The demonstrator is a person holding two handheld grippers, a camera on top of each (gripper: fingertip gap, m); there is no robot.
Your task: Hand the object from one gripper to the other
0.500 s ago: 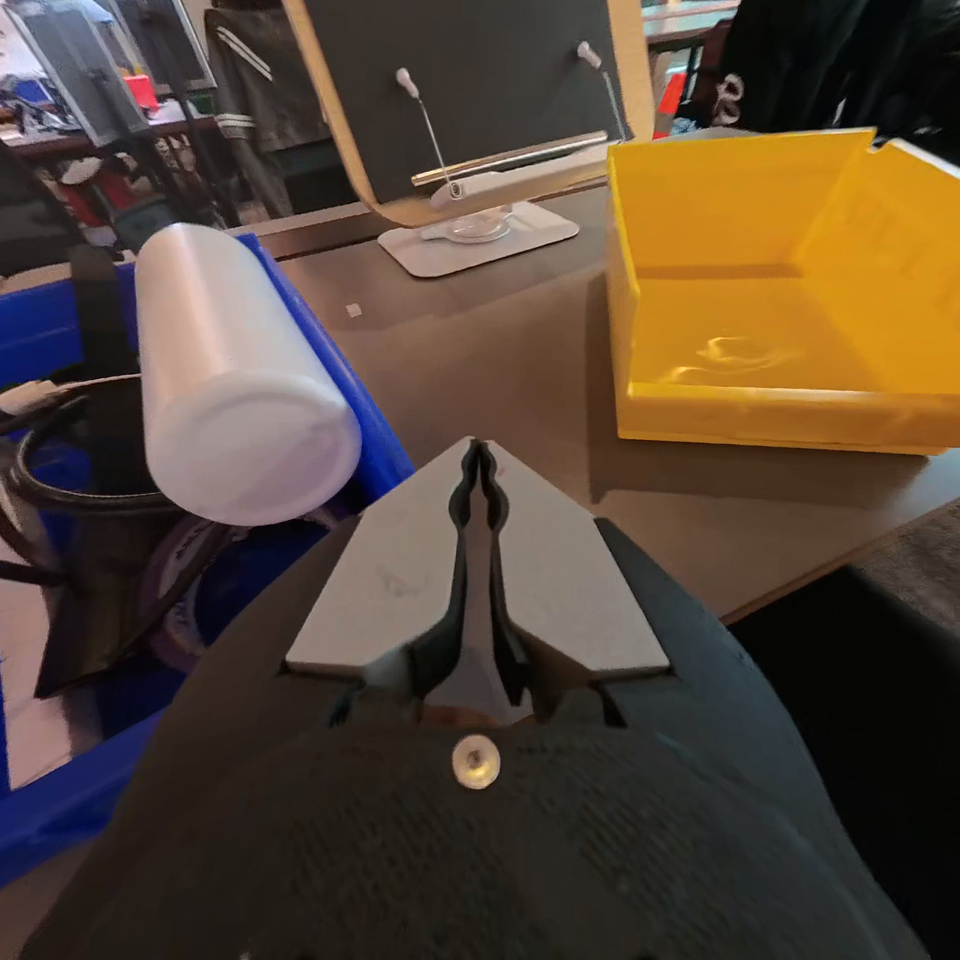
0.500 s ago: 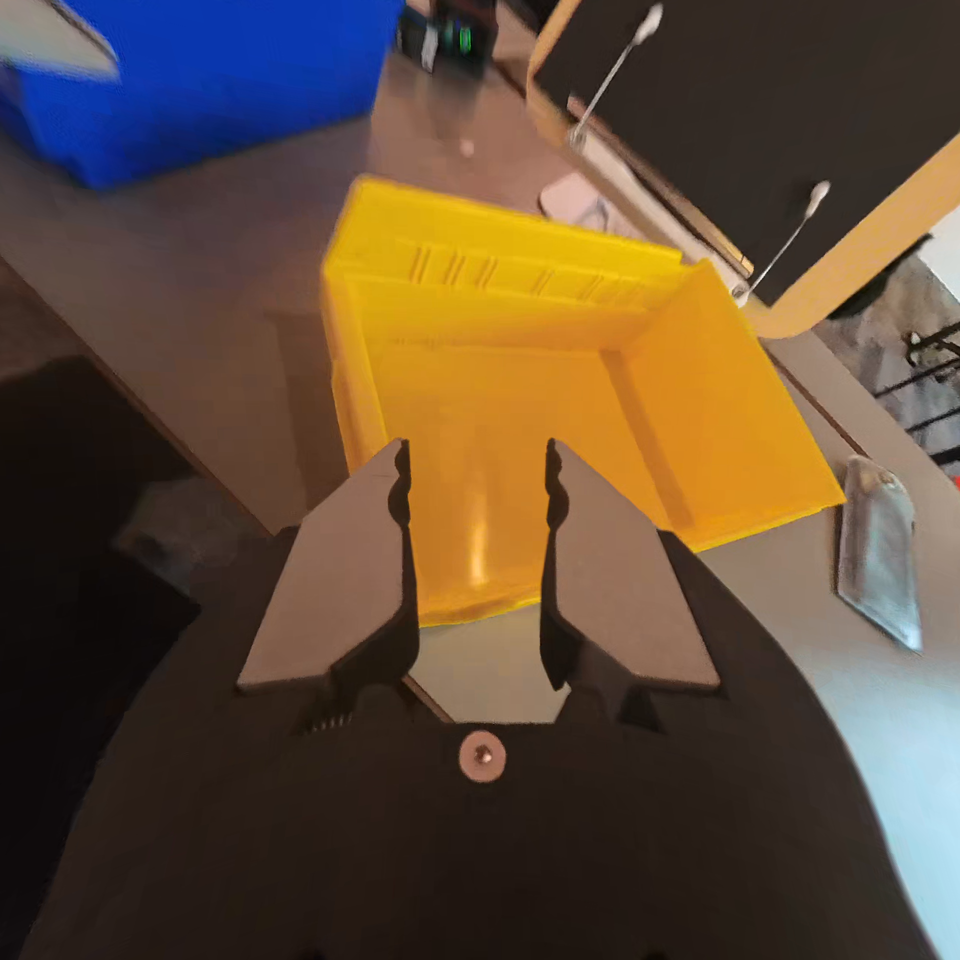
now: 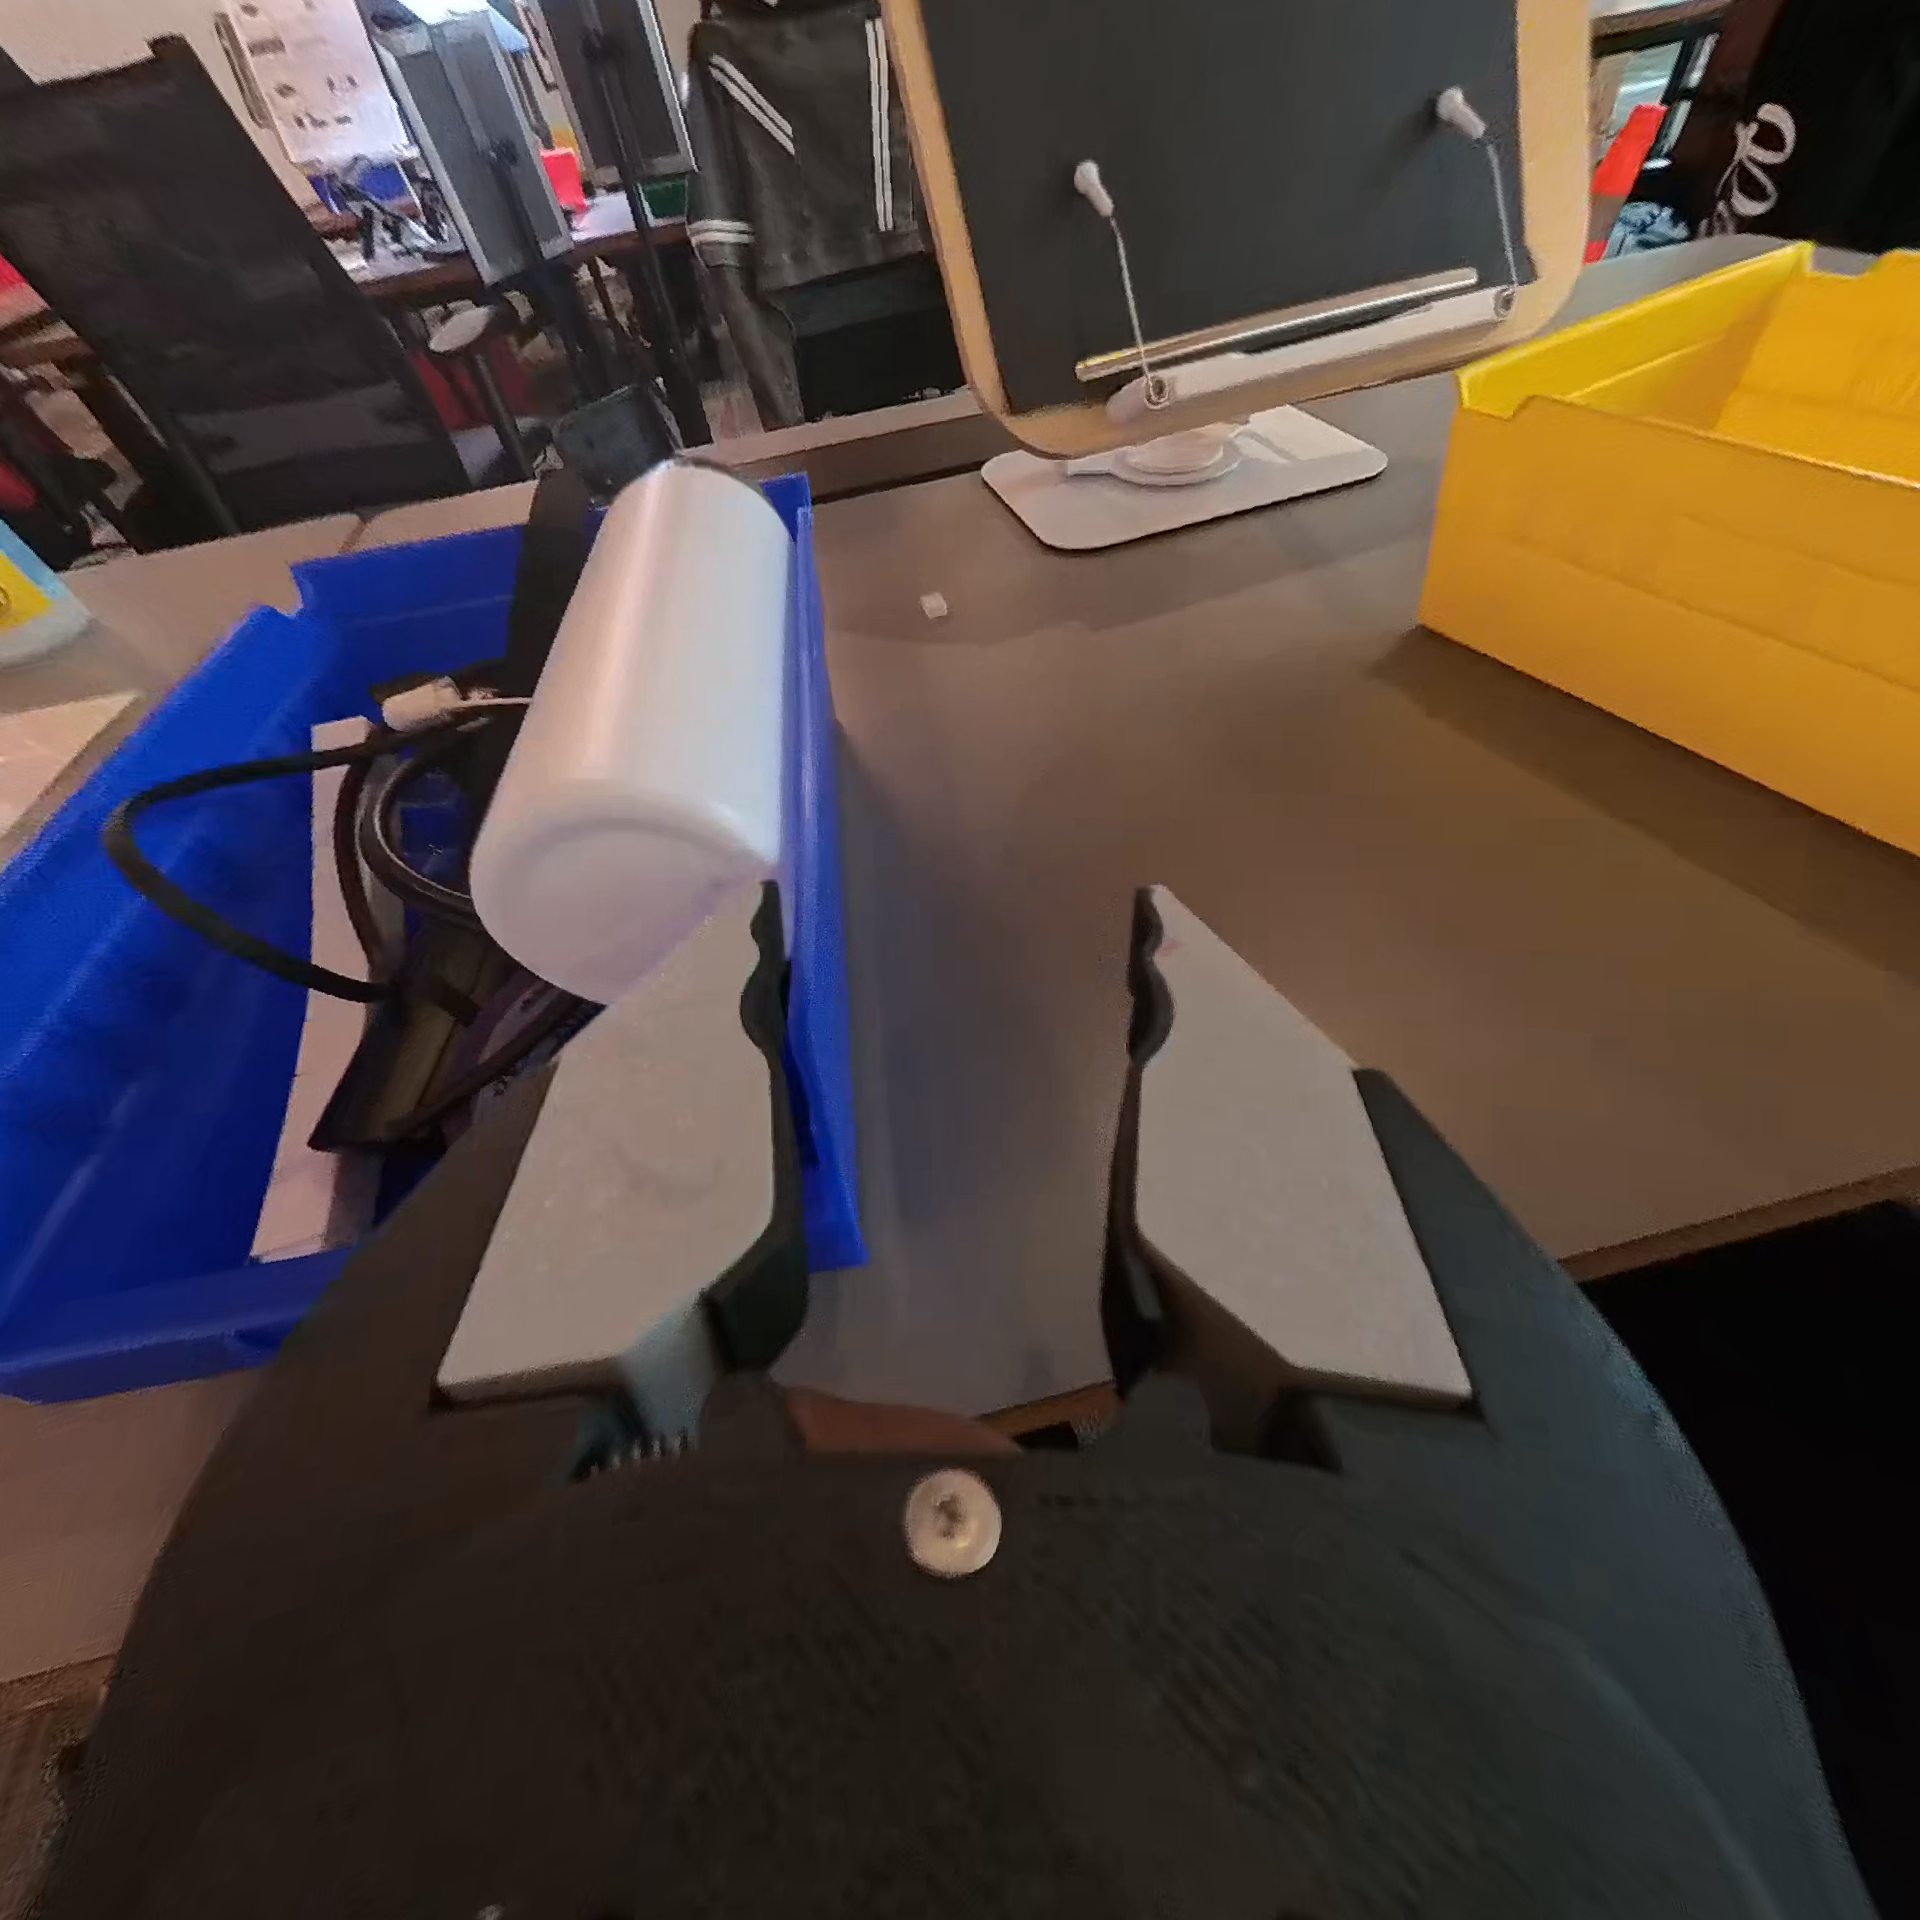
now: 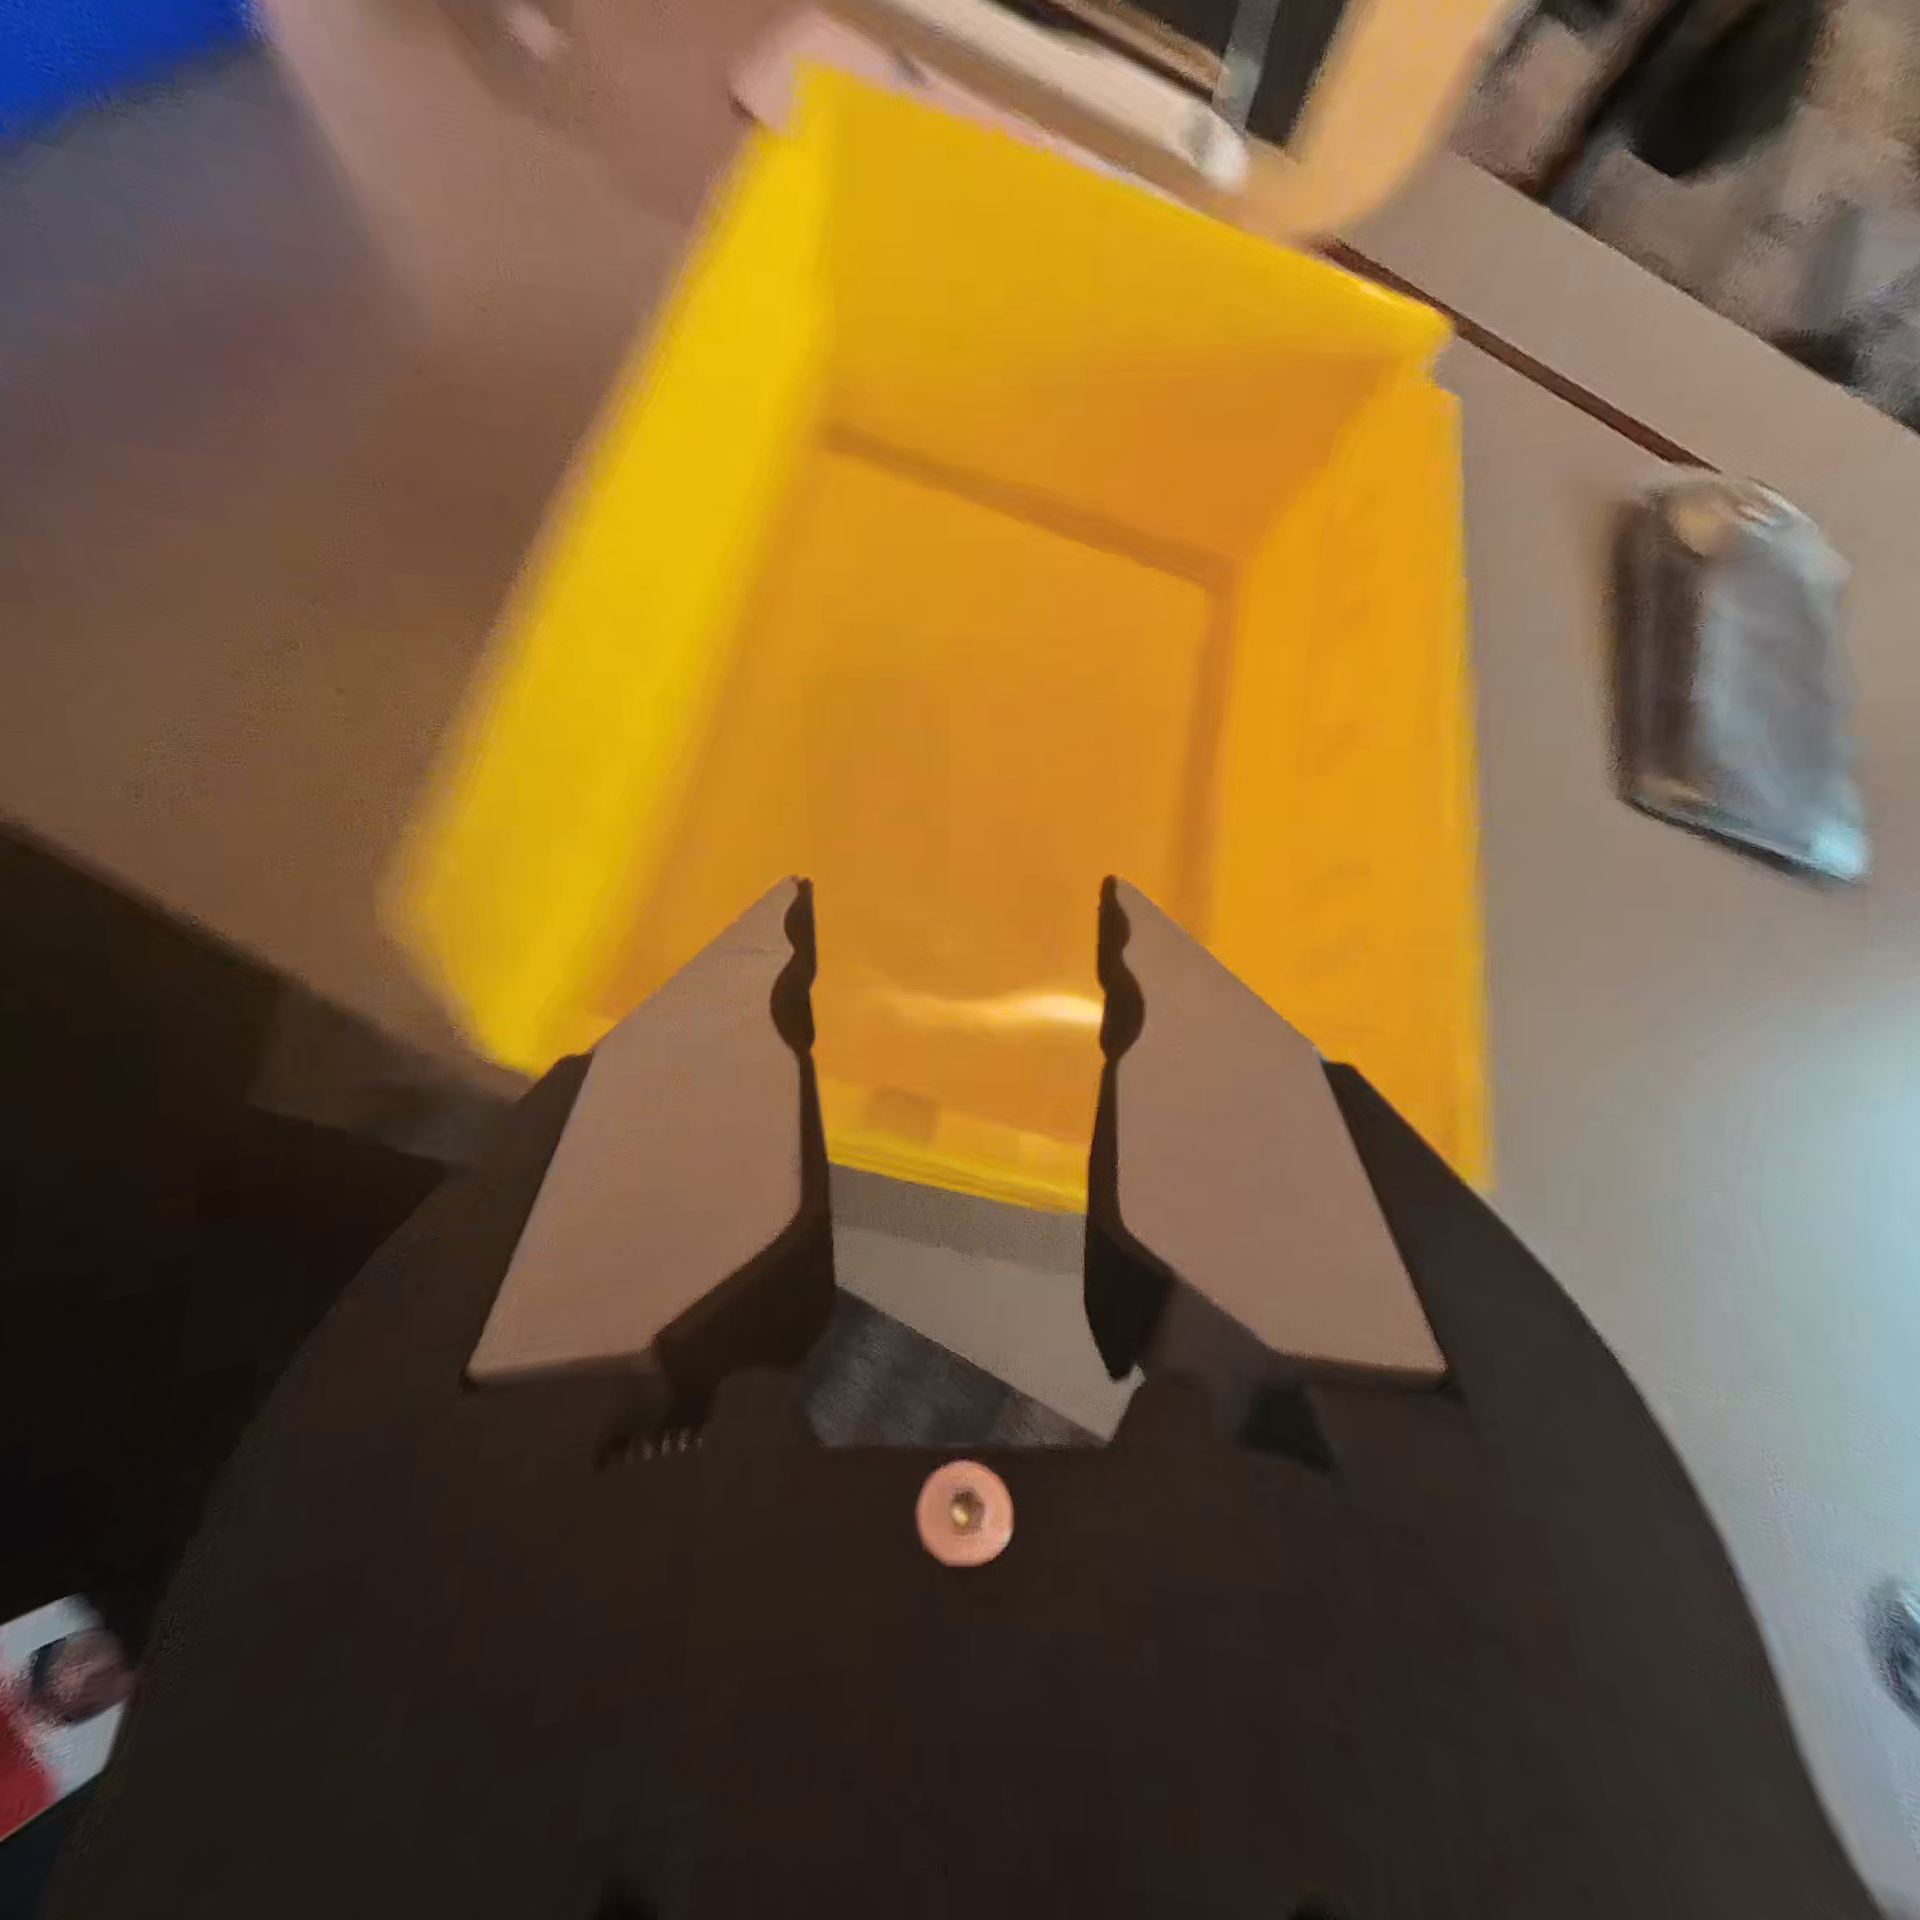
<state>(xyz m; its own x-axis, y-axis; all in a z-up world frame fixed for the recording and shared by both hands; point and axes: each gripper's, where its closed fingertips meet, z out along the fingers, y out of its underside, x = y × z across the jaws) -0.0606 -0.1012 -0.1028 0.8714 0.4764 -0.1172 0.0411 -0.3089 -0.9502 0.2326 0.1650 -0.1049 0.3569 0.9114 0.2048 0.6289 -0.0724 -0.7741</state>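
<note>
Step in hand: While neither gripper holds anything, this looks like the reach before the 1st pickup; the handover itself is not yet begun.
Left gripper (image 3: 951, 904): its 2 fingers stand apart, empty, over the bare desk (image 3: 1195, 831) just beside the blue bin's right wall.
Right gripper (image 4: 954, 896): also spread and empty, hanging above the near end of the yellow bin (image 4: 665, 499).
Task's thing: judged to be the white cylinder (image 3: 649, 717), lying tilted along the right wall of the blue bin (image 3: 145, 1039) at the desk's left side, its flat end toward the left gripper and just beside the left finger's tip; whether they touch cannot be told.
Next move calls for: the left gripper shifting left so the cylinder's round body sits between the fingers, then closing across it; the smooth curved side may slip or roll, so a grip near the middle seems safer.
Left wrist view alone shows: the cylinder, the black cables (image 3: 208, 831) in the blue bin, and the stand with a dark board (image 3: 1226, 187) at the desk's far edge.
Right wrist view alone shows: the yellow bin's empty floor and a silvery pouch (image 4: 1735, 675) on the desk beside its right wall; the picture is blurred.
</note>
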